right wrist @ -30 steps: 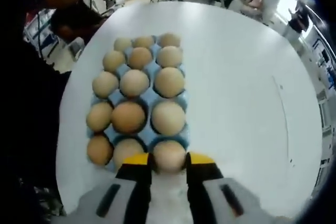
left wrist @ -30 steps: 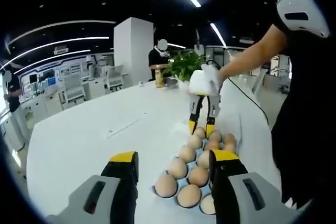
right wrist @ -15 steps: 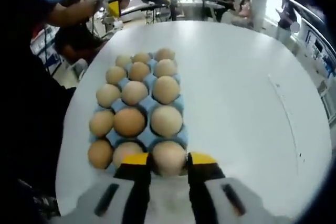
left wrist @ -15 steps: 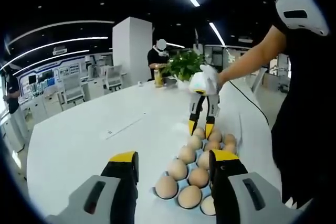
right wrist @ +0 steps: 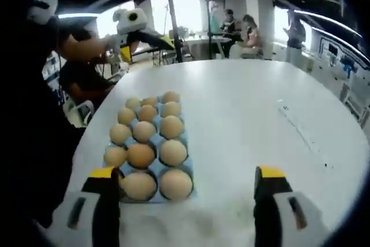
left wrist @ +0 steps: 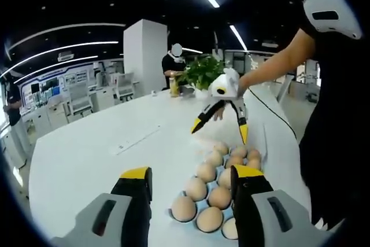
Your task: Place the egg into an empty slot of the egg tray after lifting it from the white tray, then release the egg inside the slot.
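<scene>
One egg (right wrist: 176, 183) in egg tray (right wrist: 151, 148), below spread right gripper (right wrist: 188, 180).

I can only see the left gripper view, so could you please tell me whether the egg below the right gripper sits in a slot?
Observer: Yes. In the right gripper view, the egg sits in a corner slot of the blue egg tray. The right gripper is spread wide, and neither jaw touches it.
Operator: Thank you. Can you see any free slot?
Observer: None. Every slot I can see holds an egg, though one jaw hides the other near corner.
Operator: And where is my left gripper from there?
Observer: The left gripper is held in the air beyond the tray's far end, away from the eggs.
</scene>
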A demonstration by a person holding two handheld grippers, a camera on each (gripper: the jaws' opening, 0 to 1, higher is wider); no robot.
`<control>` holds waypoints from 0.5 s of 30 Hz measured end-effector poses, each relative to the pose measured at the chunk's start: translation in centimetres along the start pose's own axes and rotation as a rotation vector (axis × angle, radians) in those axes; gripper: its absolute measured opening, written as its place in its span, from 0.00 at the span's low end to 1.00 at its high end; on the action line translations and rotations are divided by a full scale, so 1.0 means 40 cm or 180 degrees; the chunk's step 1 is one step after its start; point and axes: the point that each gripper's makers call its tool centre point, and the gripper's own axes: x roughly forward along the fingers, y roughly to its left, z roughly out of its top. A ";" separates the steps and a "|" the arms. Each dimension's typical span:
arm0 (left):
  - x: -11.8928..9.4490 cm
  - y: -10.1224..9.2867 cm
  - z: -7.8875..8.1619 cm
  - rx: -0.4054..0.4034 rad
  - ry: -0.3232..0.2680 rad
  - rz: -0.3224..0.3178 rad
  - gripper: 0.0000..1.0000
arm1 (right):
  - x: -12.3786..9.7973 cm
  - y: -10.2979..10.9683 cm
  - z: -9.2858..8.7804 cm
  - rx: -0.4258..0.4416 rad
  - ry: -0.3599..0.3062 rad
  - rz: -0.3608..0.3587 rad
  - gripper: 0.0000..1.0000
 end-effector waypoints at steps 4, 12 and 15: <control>0.002 -0.001 -0.001 0.0000 0.0000 -0.0012 0.56 | -0.002 0.007 -0.007 0.0133 -0.0034 0.0016 1.00; 0.002 0.000 -0.004 -0.0023 -0.0006 -0.0016 0.57 | -0.008 0.002 0.001 0.0081 -0.0089 -0.0051 1.00; 0.002 0.001 -0.004 -0.0019 -0.0013 -0.0011 0.57 | -0.011 0.002 0.001 0.0080 -0.0100 -0.0060 1.00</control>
